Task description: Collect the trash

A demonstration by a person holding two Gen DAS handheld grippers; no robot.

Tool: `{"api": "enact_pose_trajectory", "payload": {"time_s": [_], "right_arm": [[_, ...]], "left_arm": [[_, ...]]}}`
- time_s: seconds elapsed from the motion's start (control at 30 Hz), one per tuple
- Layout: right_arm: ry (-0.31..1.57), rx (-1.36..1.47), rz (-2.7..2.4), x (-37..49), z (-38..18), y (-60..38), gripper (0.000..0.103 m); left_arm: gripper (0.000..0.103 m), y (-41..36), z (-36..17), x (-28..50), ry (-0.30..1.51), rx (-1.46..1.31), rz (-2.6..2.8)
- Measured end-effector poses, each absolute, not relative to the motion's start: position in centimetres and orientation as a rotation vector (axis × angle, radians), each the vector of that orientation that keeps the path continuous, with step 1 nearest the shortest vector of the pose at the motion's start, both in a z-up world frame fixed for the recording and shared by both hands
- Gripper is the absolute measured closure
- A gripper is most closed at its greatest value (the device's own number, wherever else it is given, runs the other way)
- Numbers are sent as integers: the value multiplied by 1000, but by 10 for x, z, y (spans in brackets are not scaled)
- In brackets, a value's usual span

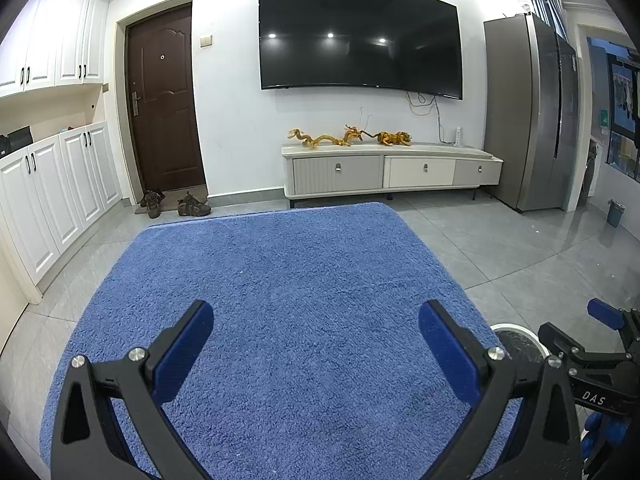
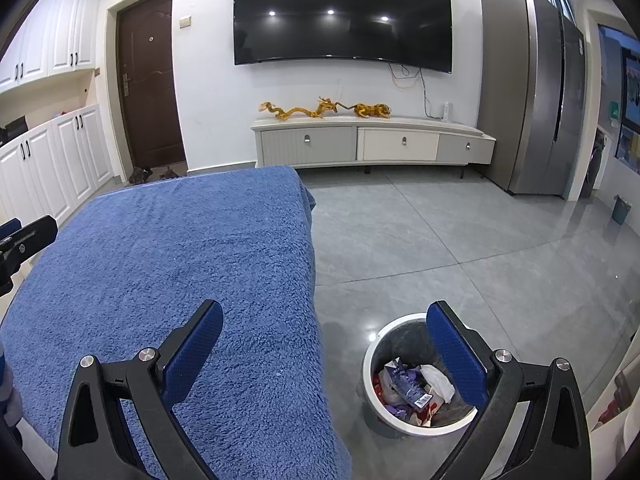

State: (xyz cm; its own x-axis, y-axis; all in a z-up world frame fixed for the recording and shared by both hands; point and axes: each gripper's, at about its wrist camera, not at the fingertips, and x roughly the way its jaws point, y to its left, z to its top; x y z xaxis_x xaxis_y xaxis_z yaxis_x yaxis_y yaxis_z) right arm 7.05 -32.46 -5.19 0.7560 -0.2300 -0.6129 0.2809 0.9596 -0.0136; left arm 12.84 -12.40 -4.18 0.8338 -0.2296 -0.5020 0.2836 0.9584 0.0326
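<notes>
Both your left gripper (image 1: pixel 316 340) and right gripper (image 2: pixel 324 340) hang spread apart and empty. The blanket (image 2: pixel 180 264) looks bare, the bin (image 2: pixel 374 408) holds wrappers; scan before reaching.

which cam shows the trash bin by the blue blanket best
Right wrist view: the trash bin shows whole on the floor, with wrappers and a tissue inside. The left wrist view catches only a sliver of its white rim behind the hand-held gripper's finger.
</notes>
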Motion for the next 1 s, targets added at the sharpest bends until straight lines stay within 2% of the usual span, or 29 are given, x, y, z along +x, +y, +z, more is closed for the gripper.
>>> {"api": "enact_pose_trajectory", "payload": {"time_s": [1.0], "right_arm": [[651, 87, -296, 67, -55, -324, 1]], "left_arm": [[0, -125, -43, 127, 523, 110, -284]]}}
